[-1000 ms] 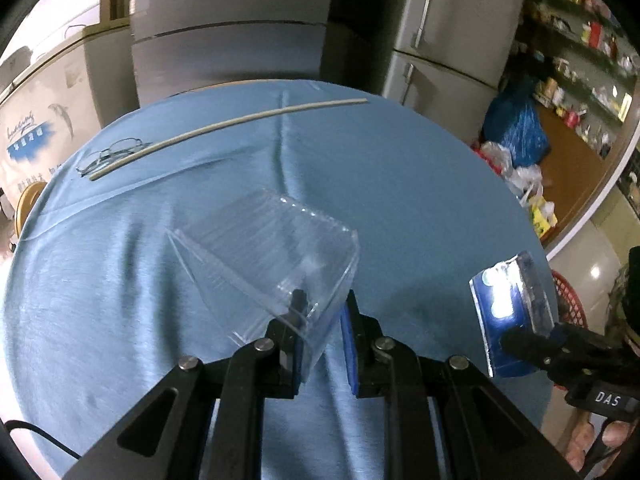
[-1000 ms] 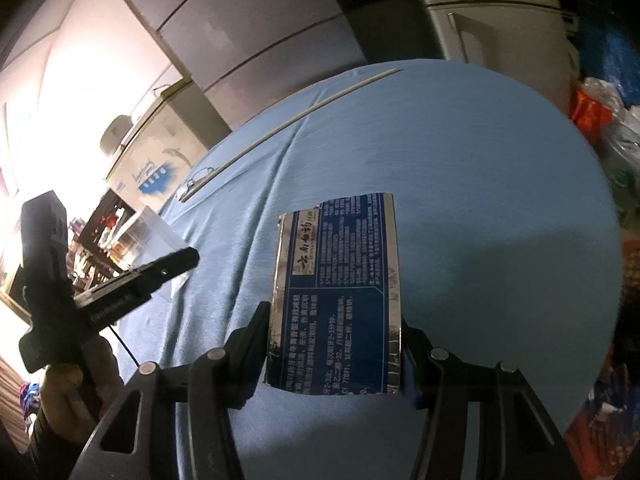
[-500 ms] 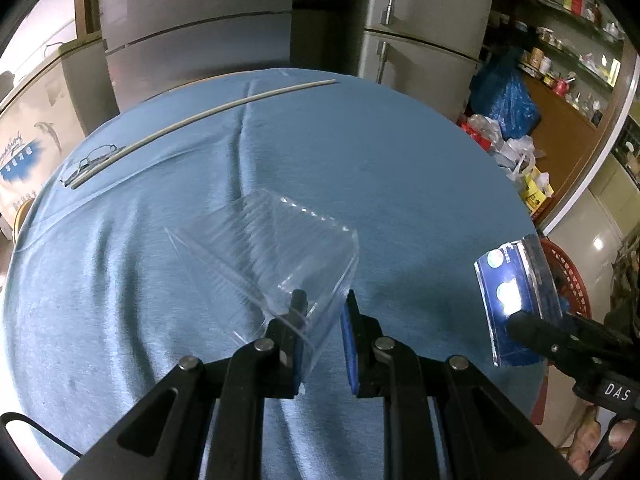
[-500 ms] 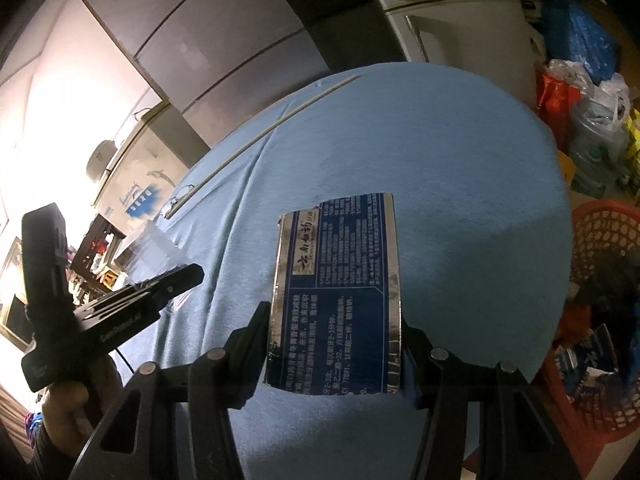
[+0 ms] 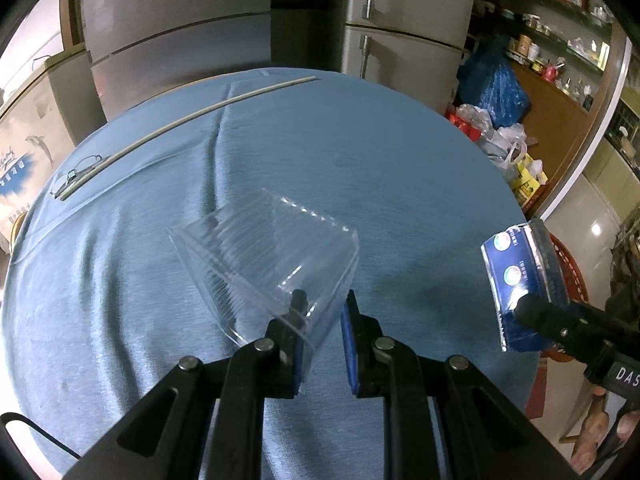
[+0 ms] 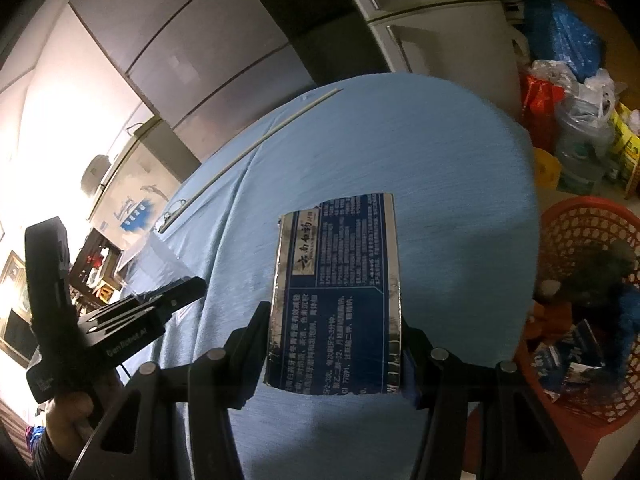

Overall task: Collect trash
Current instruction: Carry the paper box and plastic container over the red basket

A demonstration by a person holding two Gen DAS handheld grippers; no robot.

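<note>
Blue tablecloth (image 5: 400,184) bears a rod (image 5: 188,118), glasses (image 5: 78,170); orange basket (image 6: 584,240) beside.

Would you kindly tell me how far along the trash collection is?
Done: some trash sits in the red basket. In hand: left gripper grips the clear plastic container; right gripper holds the blue package. Left: dropping both into the basket.
</note>
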